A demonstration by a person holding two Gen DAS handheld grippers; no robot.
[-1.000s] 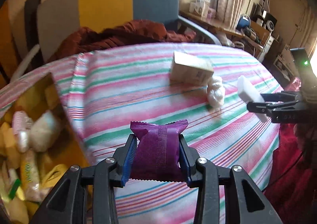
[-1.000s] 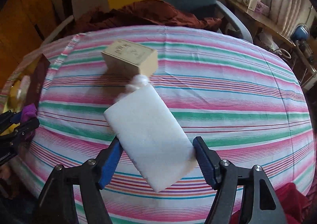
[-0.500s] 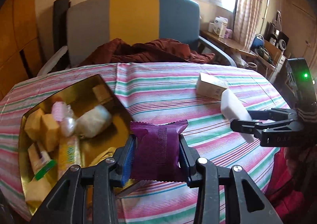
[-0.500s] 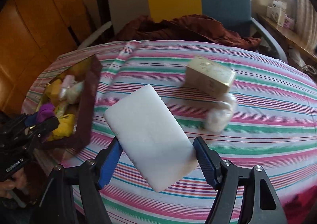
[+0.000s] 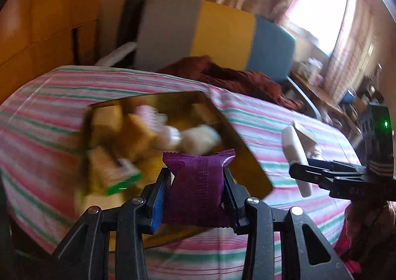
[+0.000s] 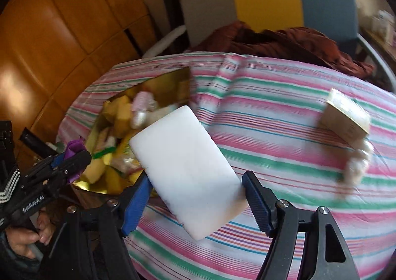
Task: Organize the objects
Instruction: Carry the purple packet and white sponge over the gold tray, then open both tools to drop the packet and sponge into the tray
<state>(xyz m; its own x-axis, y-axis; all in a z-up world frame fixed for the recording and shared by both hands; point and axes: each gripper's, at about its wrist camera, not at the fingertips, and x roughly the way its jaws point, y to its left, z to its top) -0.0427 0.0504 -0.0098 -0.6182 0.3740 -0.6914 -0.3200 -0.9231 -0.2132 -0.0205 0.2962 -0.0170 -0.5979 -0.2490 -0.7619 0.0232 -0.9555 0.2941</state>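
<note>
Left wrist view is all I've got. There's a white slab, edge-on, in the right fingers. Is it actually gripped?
Observer: Yes. The right wrist view shows the slab as a broad flat rectangle, tilted, with the right fingers pressing on its two long sides.
Operator: What's hidden behind it on the cloth?
Observer: A cream box, with a white fluffy wad at its near corner.
Operator: Where's my packet from that side?
Observer: The packet shows beside the near left corner of the tin, clamped in the left fingers.
</note>
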